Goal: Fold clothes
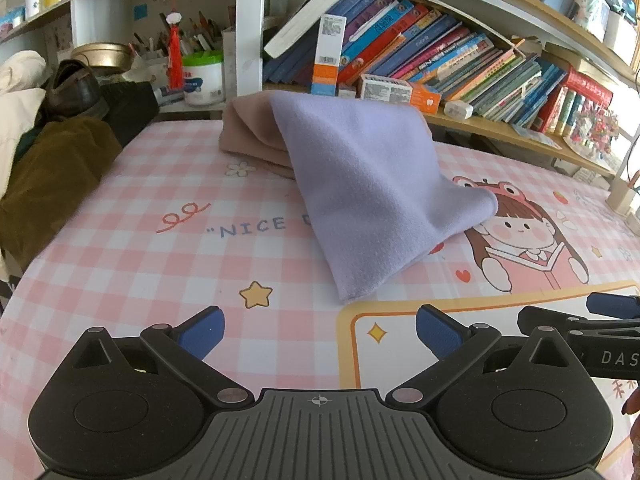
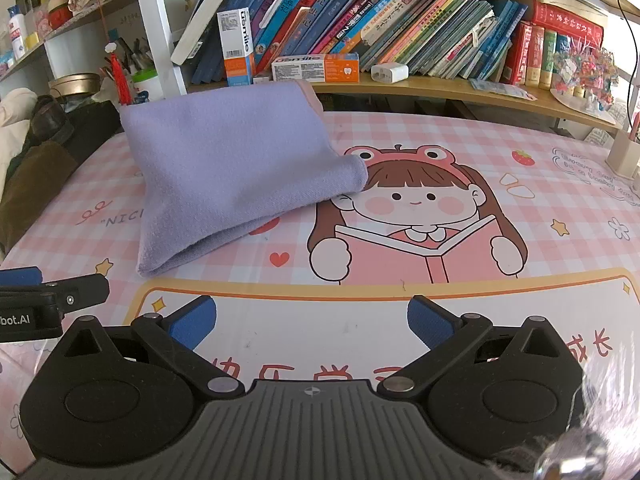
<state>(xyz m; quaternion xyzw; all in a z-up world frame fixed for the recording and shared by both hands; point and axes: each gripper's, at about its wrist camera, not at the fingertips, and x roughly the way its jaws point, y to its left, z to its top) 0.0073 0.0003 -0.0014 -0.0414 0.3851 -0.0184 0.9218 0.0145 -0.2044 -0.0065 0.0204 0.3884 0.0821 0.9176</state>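
The left gripper [image 1: 320, 334] hovered low over the near edge of the surface [image 1: 120, 264], level and pointing forward toward the shelves, its blue-padded fingers [image 1: 202, 332] spread wide with nothing between them. The right gripper [image 2: 312, 324] sat beside it at about the same height and in the same pose — released, fingers [image 2: 430, 322] apart, holding nothing. Each camera caught the tip of the other gripper at the edge of its view, so the two were close together, side by side.

The lavender cloth [image 1: 372, 188] lay folded on the pink checked surface, well ahead of both grippers and untouched by either. Its far end rested on a folded beige garment [image 1: 248, 132] at the back of the surface, so it sloped down toward the grippers — its near corner ended just short of the left gripper's fingers. One side edge covered part of the printed cartoon girl [image 2: 416, 208]. Behind it stood a shelf of leaning books [image 2: 400, 28], and dark clothes [image 1: 52, 176] were piled at the left.
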